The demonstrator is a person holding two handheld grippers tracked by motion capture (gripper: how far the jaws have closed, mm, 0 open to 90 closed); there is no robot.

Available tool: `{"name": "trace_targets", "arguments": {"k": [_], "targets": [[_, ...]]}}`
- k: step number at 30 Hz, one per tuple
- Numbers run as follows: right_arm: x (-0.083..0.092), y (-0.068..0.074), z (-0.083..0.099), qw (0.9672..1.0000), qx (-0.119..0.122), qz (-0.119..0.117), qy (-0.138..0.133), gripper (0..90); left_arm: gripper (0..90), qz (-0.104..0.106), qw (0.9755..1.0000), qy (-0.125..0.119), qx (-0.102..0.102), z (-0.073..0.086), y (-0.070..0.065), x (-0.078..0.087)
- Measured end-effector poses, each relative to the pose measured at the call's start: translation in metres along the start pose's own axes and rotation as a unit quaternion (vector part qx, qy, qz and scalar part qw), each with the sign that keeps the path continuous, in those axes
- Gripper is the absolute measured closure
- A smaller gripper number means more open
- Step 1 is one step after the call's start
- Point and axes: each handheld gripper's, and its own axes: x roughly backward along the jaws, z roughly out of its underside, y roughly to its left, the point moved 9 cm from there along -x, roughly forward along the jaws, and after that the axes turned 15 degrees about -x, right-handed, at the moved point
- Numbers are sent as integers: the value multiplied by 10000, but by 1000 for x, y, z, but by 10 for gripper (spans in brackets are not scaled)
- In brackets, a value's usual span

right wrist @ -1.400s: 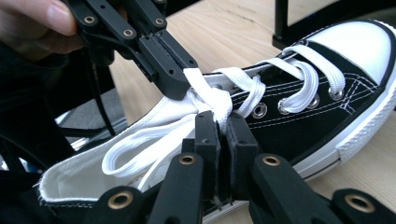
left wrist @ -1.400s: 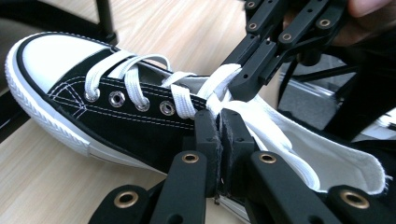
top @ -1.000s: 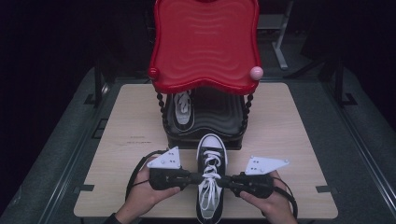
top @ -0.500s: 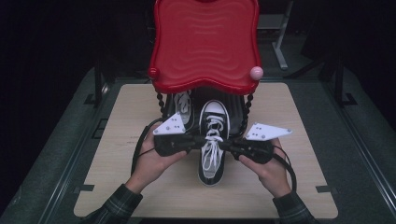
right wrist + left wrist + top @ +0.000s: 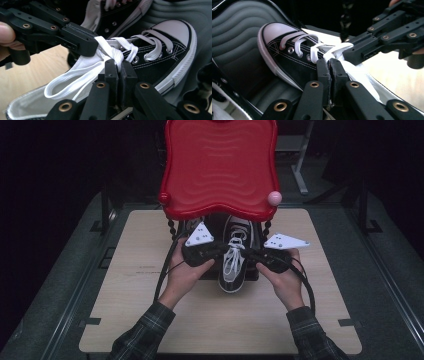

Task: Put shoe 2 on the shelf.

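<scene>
Both grippers clamp the sneaker from either side: left gripper pinches its upper, right gripper pinches the white laces, toe pointing ahead under the red shelf.

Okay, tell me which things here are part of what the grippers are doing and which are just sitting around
In the job:
- black sneaker, gripped at its collar from both sides
- left gripper, shut on it
- right gripper, shut on it
- red shoe rack, with the toe on its lower shelf

Just sitting around:
- second sneaker already on the shelf
- wooden table
</scene>
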Motion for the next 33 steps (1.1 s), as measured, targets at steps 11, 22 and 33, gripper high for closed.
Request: {"name": "trace_targets", "arguments": {"k": [11,22,33], "targets": [[-4,0,0,10000,-15,-50,-51,855,760,197,9997,-118,97,7,-6,23],[-3,-1,0,9999,-65,-75,-27,854,462,770,9959,391,-270,57,-50,48],[-3,-1,-1,9999,-101,-93,-24,853,414,816,9933,700,-417,85,-73,11]]}}
